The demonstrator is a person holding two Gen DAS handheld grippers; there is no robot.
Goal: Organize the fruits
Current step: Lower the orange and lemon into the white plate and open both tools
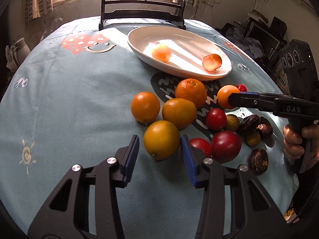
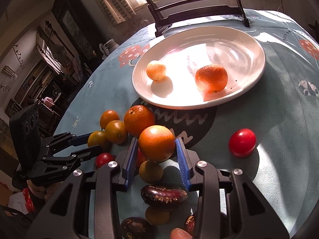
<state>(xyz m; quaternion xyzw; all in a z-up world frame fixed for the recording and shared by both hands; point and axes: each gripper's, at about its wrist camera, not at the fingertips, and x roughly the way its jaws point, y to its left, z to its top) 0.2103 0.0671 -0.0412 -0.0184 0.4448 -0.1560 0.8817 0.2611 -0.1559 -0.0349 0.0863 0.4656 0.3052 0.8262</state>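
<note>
A white oval plate (image 1: 139,37) (image 2: 257,45) at the back holds a pale fruit (image 1: 161,52) (image 2: 156,72) and a small orange (image 1: 212,62) (image 2: 211,77). In front of it lie several oranges, red tomatoes (image 1: 225,146) and dark chestnut-like fruits (image 2: 163,194). My left gripper (image 1: 160,146) is open, its pads on either side of a yellow-orange fruit (image 1: 161,142) on the cloth, a gap on the left side. My right gripper (image 2: 156,146) (image 1: 232,99) is shut on a small orange (image 2: 156,142) (image 1: 226,95) and holds it above the cloth.
A blue patterned cloth (image 1: 79,99) covers the round table. A dark wooden stand (image 1: 141,14) with a round painted panel stands behind the plate. A lone red tomato (image 2: 242,143) lies to the right. Furniture and clutter surround the table.
</note>
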